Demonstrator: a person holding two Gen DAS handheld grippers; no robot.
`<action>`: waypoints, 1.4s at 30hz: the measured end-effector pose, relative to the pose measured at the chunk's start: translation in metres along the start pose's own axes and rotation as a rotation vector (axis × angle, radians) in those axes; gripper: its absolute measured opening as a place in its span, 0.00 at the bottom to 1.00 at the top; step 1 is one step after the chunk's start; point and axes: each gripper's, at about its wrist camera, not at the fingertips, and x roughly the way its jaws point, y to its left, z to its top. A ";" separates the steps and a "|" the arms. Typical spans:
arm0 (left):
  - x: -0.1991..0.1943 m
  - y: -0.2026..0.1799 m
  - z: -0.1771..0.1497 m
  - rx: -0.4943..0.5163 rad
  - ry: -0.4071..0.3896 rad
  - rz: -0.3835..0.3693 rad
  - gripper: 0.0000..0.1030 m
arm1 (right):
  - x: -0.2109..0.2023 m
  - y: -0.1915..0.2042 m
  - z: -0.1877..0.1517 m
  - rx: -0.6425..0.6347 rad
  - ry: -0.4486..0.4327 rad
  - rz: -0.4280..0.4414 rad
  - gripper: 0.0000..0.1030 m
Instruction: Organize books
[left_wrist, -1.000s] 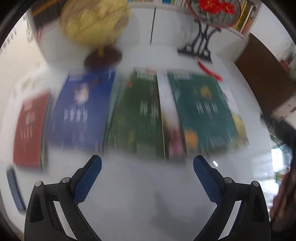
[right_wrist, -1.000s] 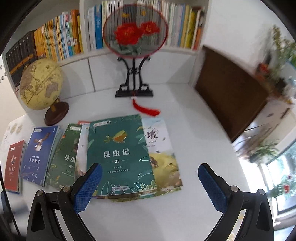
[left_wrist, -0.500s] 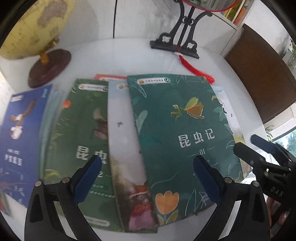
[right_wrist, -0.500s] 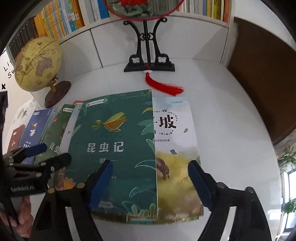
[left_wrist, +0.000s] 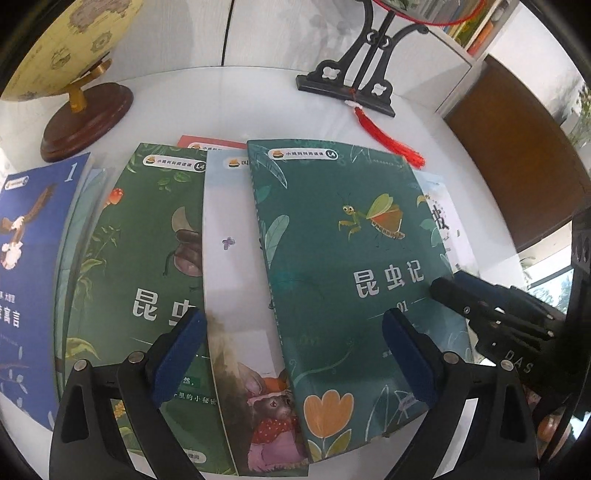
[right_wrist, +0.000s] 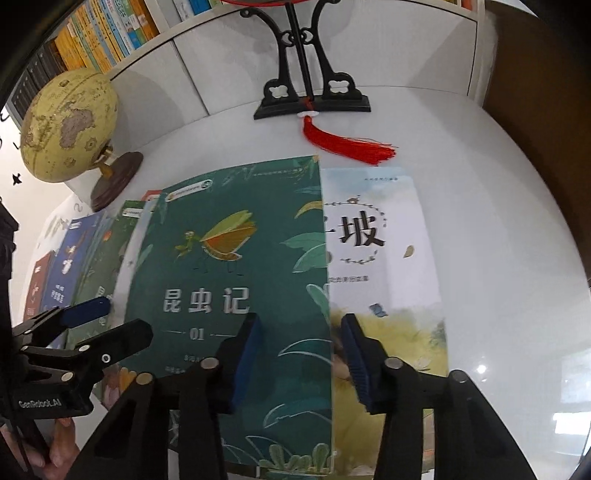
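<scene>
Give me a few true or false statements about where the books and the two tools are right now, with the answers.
1. The teal mantis book lies on top of the pile. True.
2. The right tool straddles that book's right edge. True.
3. The globe sits right of the fan stand. False: it sits left.
4. The left tool is clamped on a book. False: it is open, holding nothing.
5. The red tassel lies on the blue book. False: it lies on the table.

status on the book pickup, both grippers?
Left gripper open, low over the overlapped books. Right gripper open, straddling the right edge of the teal 01 book. Nothing gripped. That book overlaps the white-and-yellow book; nothing else in the way.
</scene>
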 end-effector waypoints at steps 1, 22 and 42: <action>-0.001 0.002 0.000 -0.006 -0.002 -0.011 0.92 | -0.001 0.002 0.000 -0.004 0.000 -0.005 0.38; -0.020 0.024 0.012 -0.086 -0.016 -0.178 0.87 | 0.005 0.011 -0.006 -0.007 0.046 0.126 0.39; -0.012 0.052 0.011 -0.137 0.033 -0.276 0.87 | 0.006 0.047 -0.002 -0.177 0.001 0.031 0.40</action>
